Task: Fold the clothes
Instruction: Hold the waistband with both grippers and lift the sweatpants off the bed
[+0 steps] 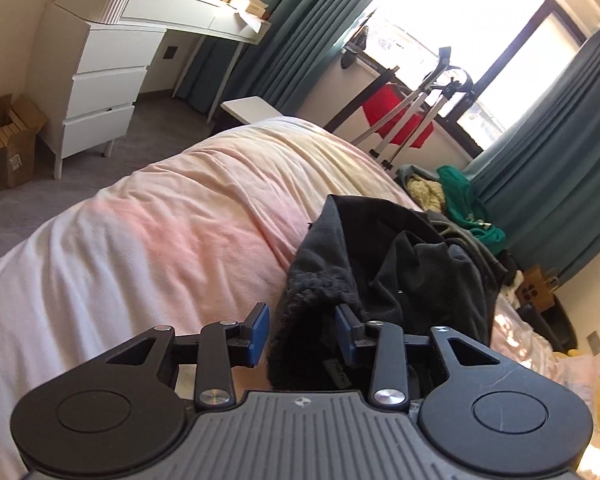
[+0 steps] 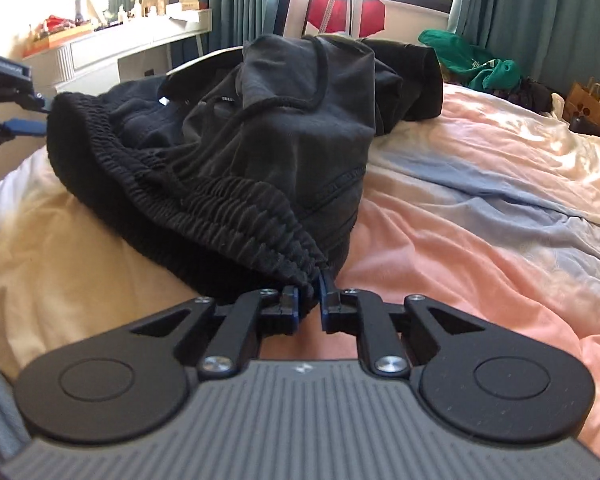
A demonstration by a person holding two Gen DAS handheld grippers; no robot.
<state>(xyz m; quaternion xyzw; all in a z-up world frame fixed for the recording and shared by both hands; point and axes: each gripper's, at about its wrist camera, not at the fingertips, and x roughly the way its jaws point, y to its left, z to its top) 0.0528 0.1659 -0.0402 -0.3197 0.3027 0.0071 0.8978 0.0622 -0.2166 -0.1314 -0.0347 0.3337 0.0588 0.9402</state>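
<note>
A pair of black trousers (image 1: pixel 400 272) (image 2: pixel 260 128) with a ribbed elastic waistband lies bunched on the pink and white bedspread (image 1: pixel 160 220) (image 2: pixel 460 240). My right gripper (image 2: pixel 310 300) is shut on the near end of the waistband, with fabric pinched between its blue pads. My left gripper (image 1: pixel 303 330) is open, and the other end of the waistband sits in the wide gap between its fingers without being pinched. The left gripper (image 2: pixel 16 96) also shows at the far left of the right wrist view, right by the waistband's edge.
A heap of green and cream clothes (image 1: pixel 464 200) (image 2: pixel 480 64) lies at the bed's far side. A white dresser (image 1: pixel 96 80) and a cardboard box (image 1: pixel 8 140) stand on the floor to the left. A rack with a red garment (image 1: pixel 384 108) stands by the window, and a paper bag (image 2: pixel 588 104) is beyond the bed.
</note>
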